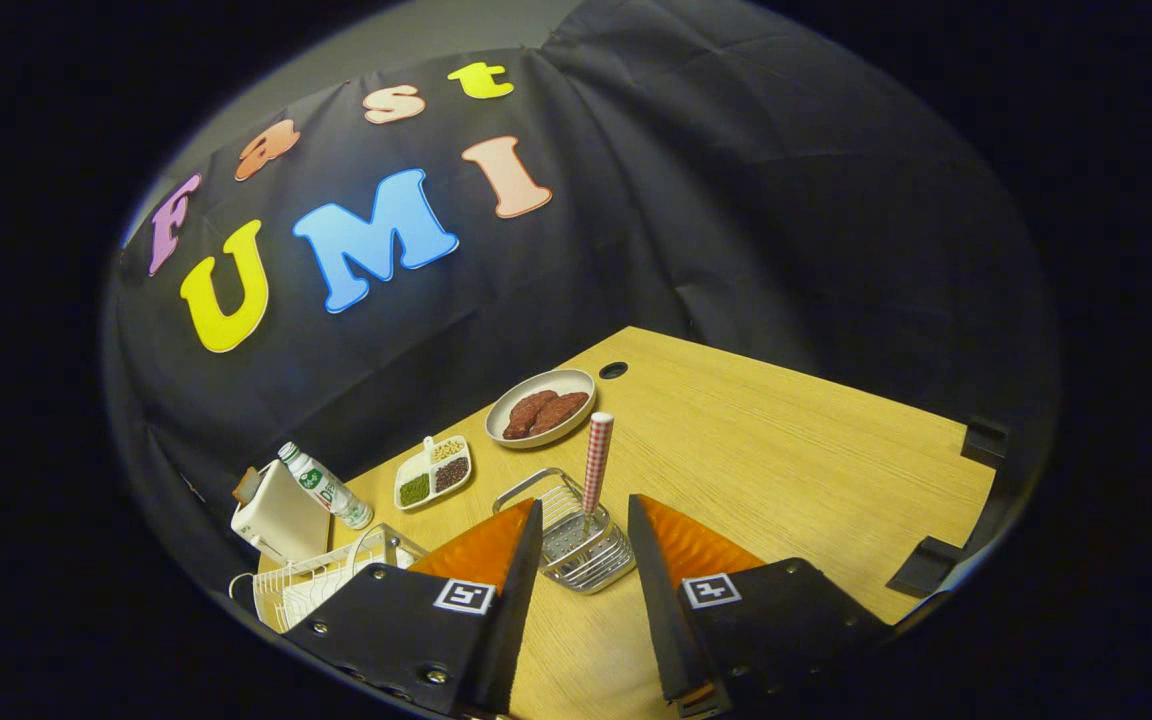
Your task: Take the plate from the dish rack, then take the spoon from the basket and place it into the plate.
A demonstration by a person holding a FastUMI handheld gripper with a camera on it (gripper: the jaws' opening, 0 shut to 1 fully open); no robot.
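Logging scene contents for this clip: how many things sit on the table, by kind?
Plates and trays: 2, plate with food, divided snack tray
Racks and baskets: 2, wire basket holding spoon, white dish rack
Spoons: 1
Bottles: 1, bottle
Total: 6
Gripper open.

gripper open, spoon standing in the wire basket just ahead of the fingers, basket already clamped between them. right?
Not clamped. In the gripper view the gripper is open and the wire basket sits in the gap between the fingers, untouched. The spoon does stand upright in it.
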